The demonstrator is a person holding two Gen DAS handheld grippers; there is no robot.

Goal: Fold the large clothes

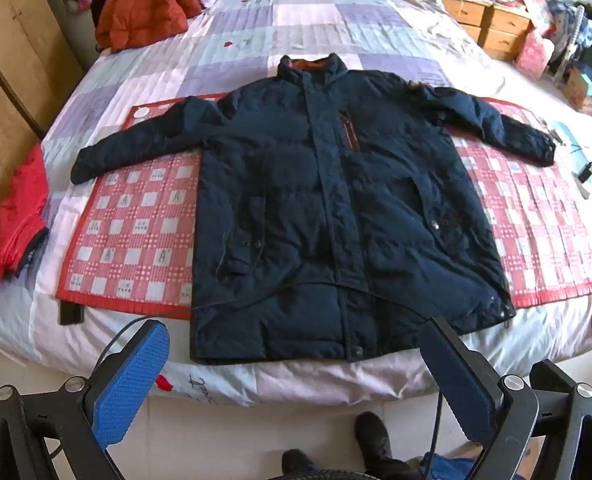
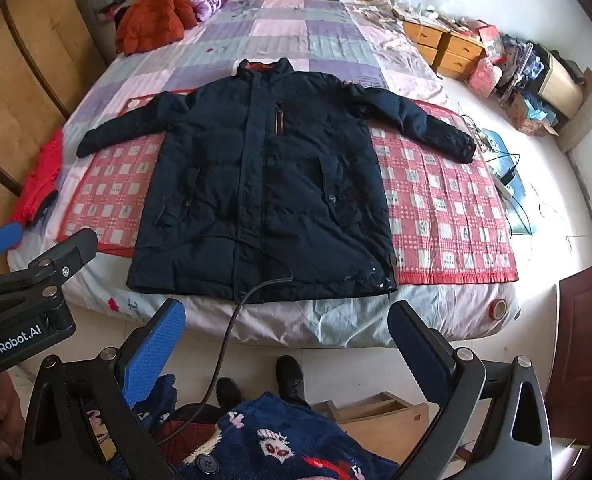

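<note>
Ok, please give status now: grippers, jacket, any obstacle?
Both grippers open, empty, short of the bed. Navy jacket flat, sleeves spread, unfolded. Black cable crosses its hem.

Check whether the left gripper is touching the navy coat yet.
Apart. The left wrist view shows the left gripper open, hanging clear of the navy coat, whose hem lies flat on the bed beyond its fingertips.

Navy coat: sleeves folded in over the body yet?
No: the navy coat lies flat on the bed with both sleeves spread outward.
</note>
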